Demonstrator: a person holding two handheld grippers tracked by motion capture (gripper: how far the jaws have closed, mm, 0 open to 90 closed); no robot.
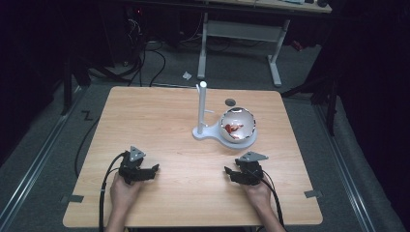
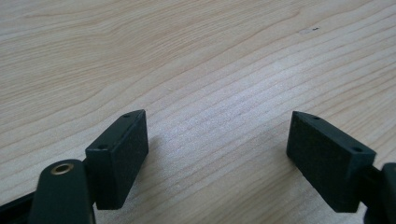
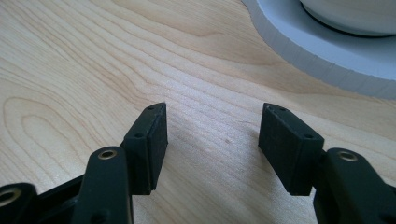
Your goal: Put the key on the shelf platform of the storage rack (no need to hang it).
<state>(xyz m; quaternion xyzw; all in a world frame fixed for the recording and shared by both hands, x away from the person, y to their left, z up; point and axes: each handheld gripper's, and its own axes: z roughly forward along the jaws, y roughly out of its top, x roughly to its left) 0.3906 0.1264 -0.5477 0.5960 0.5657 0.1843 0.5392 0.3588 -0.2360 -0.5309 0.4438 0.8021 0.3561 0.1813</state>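
High view: two tongs sit on one pale woodgrain tabletop (image 1: 159,121), a hand behind each. The left tongs (image 1: 153,170) and right tongs (image 1: 228,171) both have their flat black rectangular jaws spread wide with nothing between them, just bare wood. Well past them, right of centre, there's one shiny round bowl (image 1: 238,124) with something red inside, sitting on one white stand (image 1: 202,130) that has a round flat base and a thin upright post. One small dark disc (image 1: 230,102) lies behind it.
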